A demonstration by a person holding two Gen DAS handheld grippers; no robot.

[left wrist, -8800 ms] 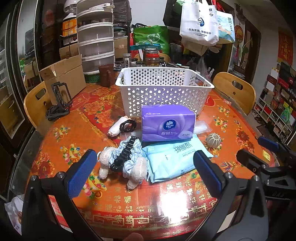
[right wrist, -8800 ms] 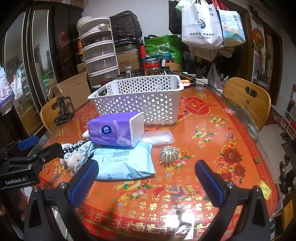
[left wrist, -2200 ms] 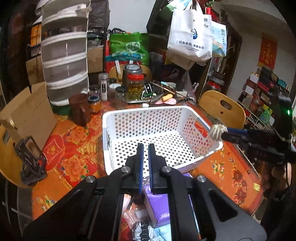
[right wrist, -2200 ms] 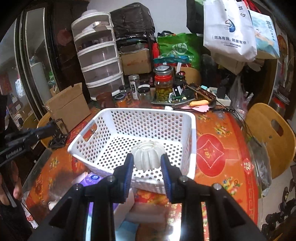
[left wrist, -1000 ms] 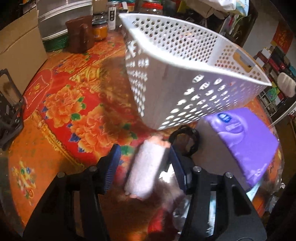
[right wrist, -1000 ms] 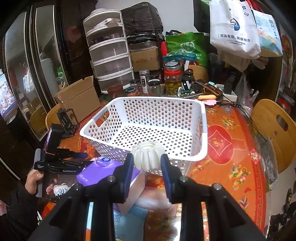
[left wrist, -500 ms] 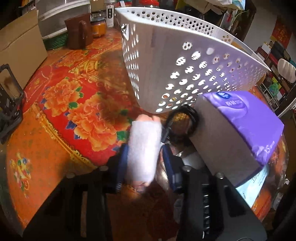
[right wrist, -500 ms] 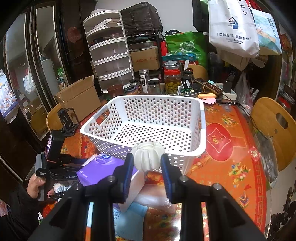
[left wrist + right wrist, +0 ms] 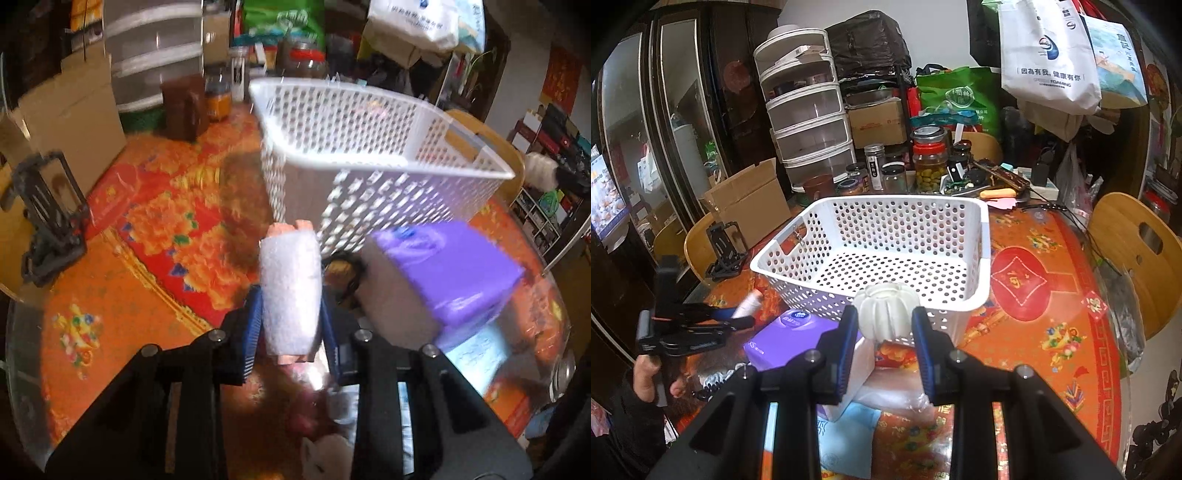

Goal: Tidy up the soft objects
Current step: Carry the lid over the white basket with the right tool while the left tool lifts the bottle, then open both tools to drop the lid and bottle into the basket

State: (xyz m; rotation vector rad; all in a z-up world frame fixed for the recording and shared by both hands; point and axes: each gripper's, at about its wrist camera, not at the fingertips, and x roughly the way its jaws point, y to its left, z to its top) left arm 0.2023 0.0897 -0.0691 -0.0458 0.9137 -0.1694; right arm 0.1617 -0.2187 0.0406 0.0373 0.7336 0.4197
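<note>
My left gripper (image 9: 290, 314) is shut on a white fuzzy roll with pink ends (image 9: 290, 291), held above the table just left of the white perforated basket (image 9: 369, 162). It also shows in the right wrist view (image 9: 748, 304). My right gripper (image 9: 884, 328) is shut on a white ribbed pumpkin-shaped squishy (image 9: 886, 308), held at the basket's near rim (image 9: 886, 306). The basket looks empty inside. A purple tissue pack (image 9: 443, 273) (image 9: 798, 339) lies in front of the basket. A black hair tie (image 9: 343, 273) lies beside it.
A blue wet-wipe pack (image 9: 846, 435) and a white plush toy (image 9: 325, 458) lie near the table's front edge. A black phone stand (image 9: 40, 218), a cardboard box (image 9: 750, 203), jars (image 9: 929, 162) and a drawer tower (image 9: 809, 110) stand behind and left of the basket. Wooden chairs (image 9: 1134, 254) ring the table.
My left gripper closed on the fuzzy roll and lifted it off the table, toward the basket. My right gripper holds the squishy nearly still at the basket's near rim.
</note>
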